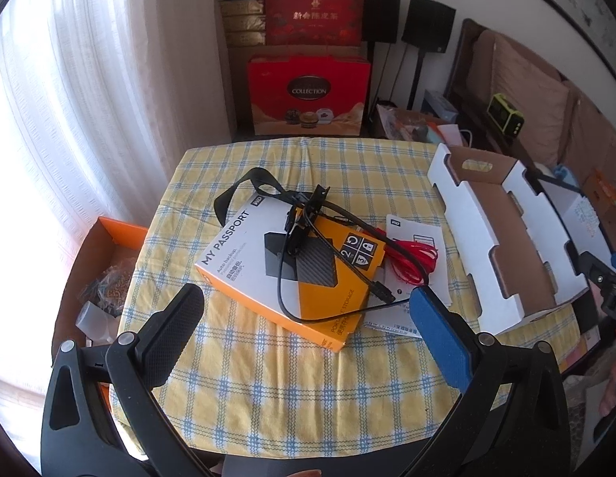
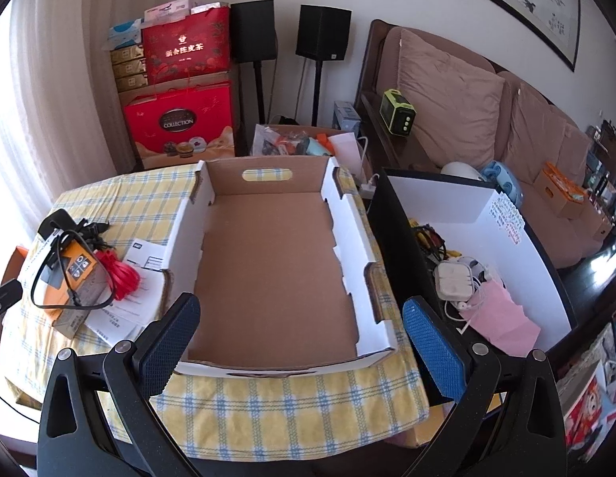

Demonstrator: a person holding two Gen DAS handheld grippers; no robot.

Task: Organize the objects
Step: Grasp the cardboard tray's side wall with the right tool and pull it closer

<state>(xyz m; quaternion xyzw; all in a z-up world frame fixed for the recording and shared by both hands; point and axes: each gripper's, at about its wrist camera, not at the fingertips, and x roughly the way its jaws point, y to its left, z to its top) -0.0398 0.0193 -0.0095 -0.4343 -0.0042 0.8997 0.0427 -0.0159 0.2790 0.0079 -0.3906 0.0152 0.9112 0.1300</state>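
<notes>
While both stand wide apart: left gripper [image 1: 308,306] over hard-drive box [image 1: 292,266], right gripper [image 2: 300,318] over cardboard tray [image 2: 268,262].

Left tool [image 1: 306,320] and right tool [image 2: 301,328] both hover, fingers spread wide.

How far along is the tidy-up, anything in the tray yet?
Nothing looks done: the cardboard tray is empty. Nothing is in hand; the left tongs and right tongs are both open. Left: the hard-drive box, black cable, red ribbon and leaflets on the tablecloth.
</notes>
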